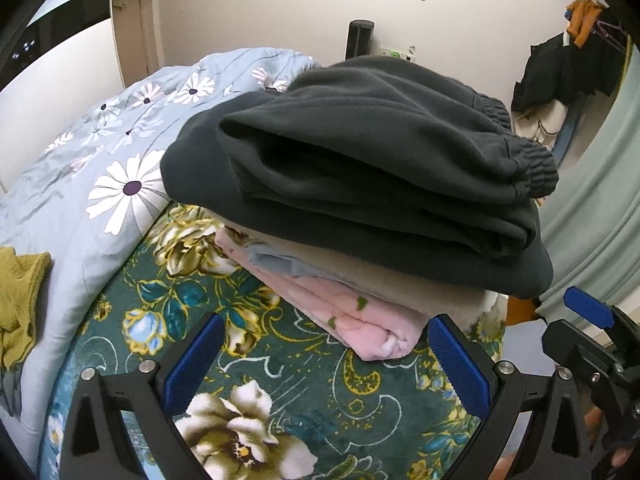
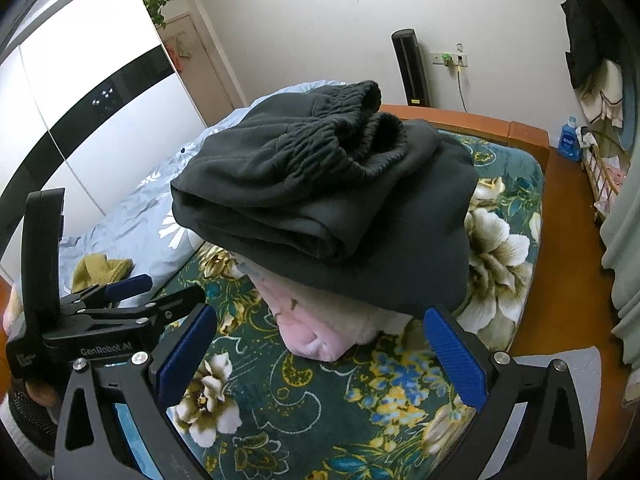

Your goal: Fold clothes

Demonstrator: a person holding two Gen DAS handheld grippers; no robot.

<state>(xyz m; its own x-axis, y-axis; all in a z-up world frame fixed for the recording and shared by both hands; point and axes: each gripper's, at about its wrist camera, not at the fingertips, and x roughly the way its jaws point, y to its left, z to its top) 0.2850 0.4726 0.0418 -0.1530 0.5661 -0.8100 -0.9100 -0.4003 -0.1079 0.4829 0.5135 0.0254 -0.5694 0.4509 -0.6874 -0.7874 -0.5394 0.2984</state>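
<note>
- Blue-padded left claw and right claw: both spread wide, gripping nothing, hovering over the floral bedspread.
- Just ahead of both claws: stack of folded clothes, pink garment at bottom, dark sweatpants on top. Folding there looks done.
- Further left: mustard garment lies crumpled on the daisy quilt; likely still to fold.

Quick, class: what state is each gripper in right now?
Left gripper: open, holding nothing, short of the clothes pile.
Right gripper: open, holding nothing.
</note>
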